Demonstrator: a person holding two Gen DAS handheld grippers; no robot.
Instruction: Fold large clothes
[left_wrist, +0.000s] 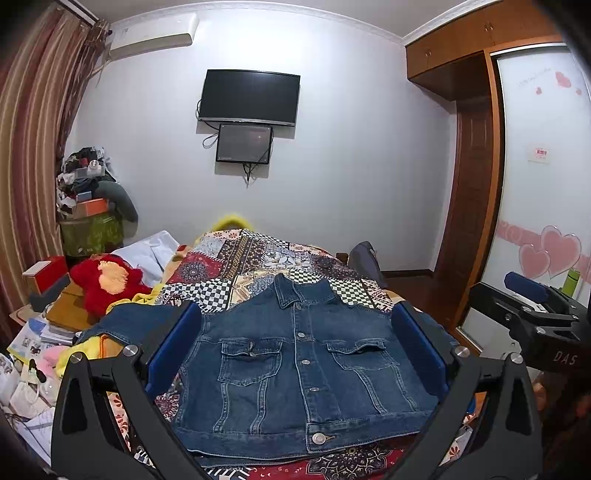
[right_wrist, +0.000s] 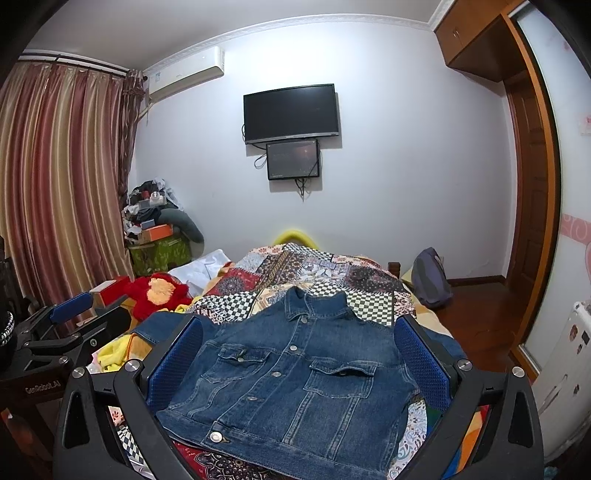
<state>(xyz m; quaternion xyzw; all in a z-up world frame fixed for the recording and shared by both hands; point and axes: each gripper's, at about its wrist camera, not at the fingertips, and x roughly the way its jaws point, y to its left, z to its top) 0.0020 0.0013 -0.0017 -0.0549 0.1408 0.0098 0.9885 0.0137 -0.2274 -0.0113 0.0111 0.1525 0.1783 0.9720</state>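
Observation:
A dark blue denim jacket (left_wrist: 299, 373) lies flat and front up on the patchwork bedspread (left_wrist: 258, 254), buttoned, with its collar at the far end. One sleeve (left_wrist: 122, 321) spreads out to the left. My left gripper (left_wrist: 296, 309) hovers over the jacket, open, its blue pads (left_wrist: 173, 347) wide apart on either side of the jacket's body. My right gripper (right_wrist: 299, 321) hangs over the same jacket (right_wrist: 295, 384), also open, with nothing between its fingers. The jacket's right sleeve is mostly hidden behind a finger.
A red plush toy (left_wrist: 107, 284) and piles of books and bags (left_wrist: 33, 350) crowd the bed's left side. A grey backpack (right_wrist: 430, 280) leans at the bed's right edge above wooden floor (right_wrist: 476, 317). A TV (left_wrist: 249, 98) hangs on the far wall.

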